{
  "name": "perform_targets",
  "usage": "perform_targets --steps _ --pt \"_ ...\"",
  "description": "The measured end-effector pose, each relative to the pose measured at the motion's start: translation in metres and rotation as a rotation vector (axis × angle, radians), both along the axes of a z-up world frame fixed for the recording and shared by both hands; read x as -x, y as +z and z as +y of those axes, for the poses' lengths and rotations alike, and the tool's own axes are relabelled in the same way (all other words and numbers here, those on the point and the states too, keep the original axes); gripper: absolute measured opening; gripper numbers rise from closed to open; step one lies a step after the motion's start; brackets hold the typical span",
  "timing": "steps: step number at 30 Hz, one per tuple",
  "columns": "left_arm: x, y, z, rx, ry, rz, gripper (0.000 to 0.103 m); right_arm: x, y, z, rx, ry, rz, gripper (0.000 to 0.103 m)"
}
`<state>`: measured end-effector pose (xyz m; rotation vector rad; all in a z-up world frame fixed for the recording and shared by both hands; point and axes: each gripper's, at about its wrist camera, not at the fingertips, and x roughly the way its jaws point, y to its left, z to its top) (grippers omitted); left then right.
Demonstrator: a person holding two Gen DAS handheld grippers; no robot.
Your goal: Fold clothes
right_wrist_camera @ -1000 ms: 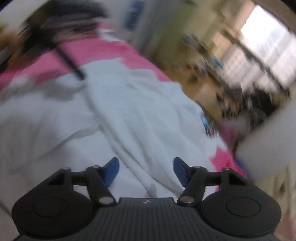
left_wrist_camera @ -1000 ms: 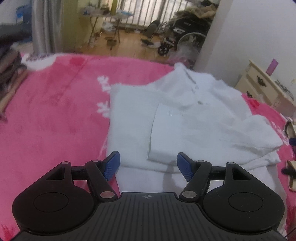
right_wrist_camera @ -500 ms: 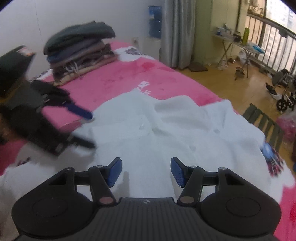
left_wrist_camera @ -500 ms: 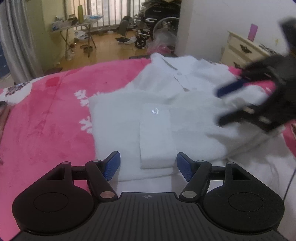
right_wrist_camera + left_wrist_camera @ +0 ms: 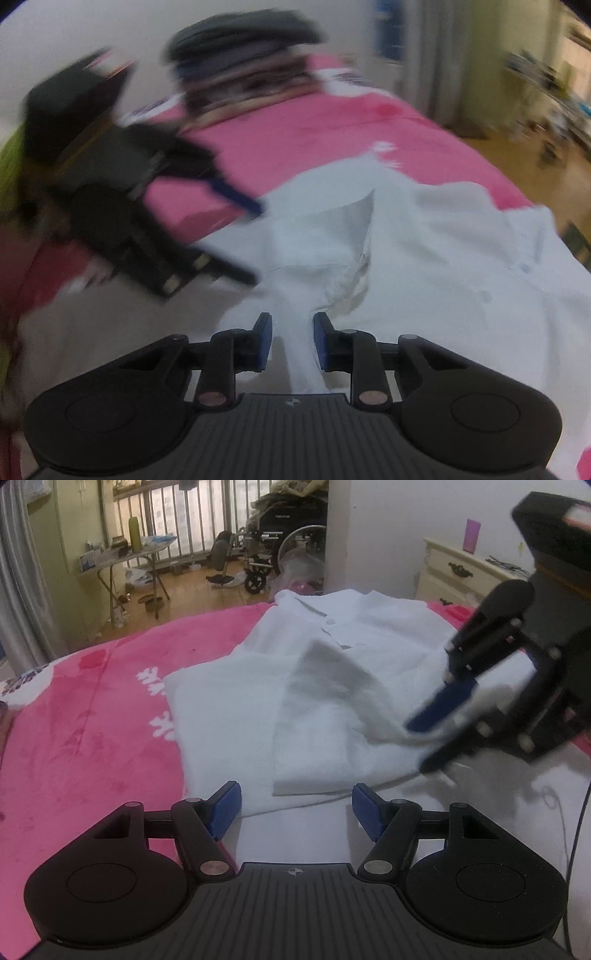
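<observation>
A white button-up shirt lies spread on the pink blanket, collar at the far end, one side folded over its front. My left gripper is open just above the shirt's near hem and holds nothing. In the left wrist view my right gripper comes in from the right, pinching a raised flap of the shirt. In the blurred right wrist view, the right gripper is shut on a bunched strip of white fabric. The left gripper shows there as a dark smear at the left.
A stack of folded dark clothes sits at the far side of the bed. A cream bedside cabinet stands to the right, and a wheelchair and a folding table stand on the wooden floor beyond.
My right gripper went from open over the shirt to shut on a fold of it, and the fabric now rises in a peak. The left gripper stayed open near the hem.
</observation>
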<state>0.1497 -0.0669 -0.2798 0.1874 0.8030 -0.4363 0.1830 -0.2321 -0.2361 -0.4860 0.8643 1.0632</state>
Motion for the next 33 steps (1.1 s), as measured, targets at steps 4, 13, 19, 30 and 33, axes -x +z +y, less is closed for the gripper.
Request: perform_targets --steps 4,13,19,30,33 --pt "0.002 0.008 0.010 0.034 0.032 0.000 0.067 0.032 -0.004 0.007 0.045 0.112 -0.086 0.027" --pt "0.005 0.014 0.050 0.346 0.039 0.291 0.073 0.114 -0.017 0.016 0.164 0.371 -0.307 0.026" --pt "0.006 -0.004 0.057 0.388 0.109 0.389 0.073 0.144 -0.015 0.002 0.171 0.372 -0.321 0.026" --pt "0.002 0.023 -0.003 -0.015 -0.153 -0.056 0.086 0.079 0.026 -0.030 0.076 -0.010 -0.284 0.043" --pt "-0.004 0.014 -0.026 -0.134 -0.285 -0.129 0.085 0.068 0.036 -0.045 0.063 -0.082 -0.248 0.043"
